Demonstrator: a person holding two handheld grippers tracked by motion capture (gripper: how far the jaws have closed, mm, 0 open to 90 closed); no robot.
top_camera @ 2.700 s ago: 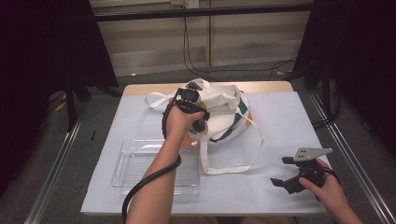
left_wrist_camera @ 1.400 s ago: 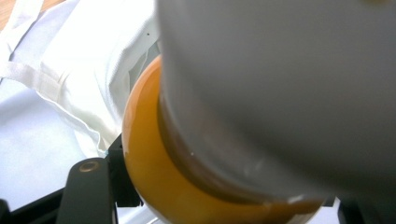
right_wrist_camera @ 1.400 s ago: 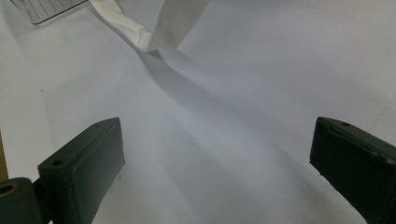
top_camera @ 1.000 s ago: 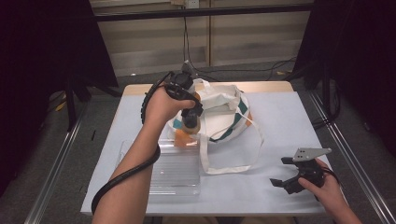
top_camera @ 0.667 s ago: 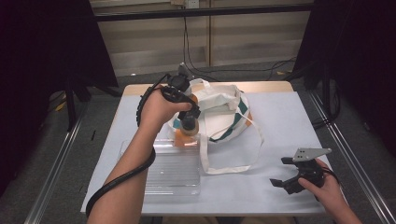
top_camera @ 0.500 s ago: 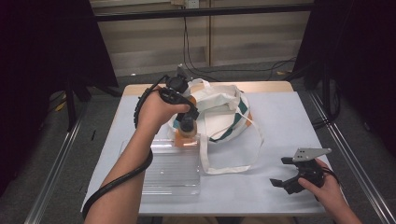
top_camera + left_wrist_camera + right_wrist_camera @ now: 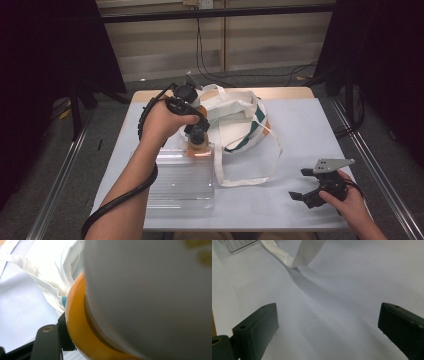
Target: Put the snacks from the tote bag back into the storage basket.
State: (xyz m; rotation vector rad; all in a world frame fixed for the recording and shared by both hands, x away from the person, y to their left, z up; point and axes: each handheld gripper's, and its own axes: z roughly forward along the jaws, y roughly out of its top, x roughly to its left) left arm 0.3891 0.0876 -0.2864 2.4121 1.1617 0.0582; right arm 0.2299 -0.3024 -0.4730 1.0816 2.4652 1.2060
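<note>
The left gripper (image 7: pixel 198 137) points down and is clenched on an orange item with a white part (image 7: pixel 198 146), probably a small bottle or a jar; what it is exactly cannot be told. In the left gripper view the item (image 7: pixel 105 322) sits very close to the camera, with one black jaw beside it. It hangs over the far edge of the clear plastic tray (image 7: pixel 175 192), which lies near the front left corner of the table (image 7: pixel 310 130), so it seems that the item goes from the bag into the tray. The white cloth bag (image 7: pixel 235 120) lies just beside the tray, toward the far edge, with its strap (image 7: pixel 245 180) spread on the table. The right gripper (image 7: pixel 312 187) rests near the front right corner, its jaws wide apart and holding nothing, apparently waiting.
</note>
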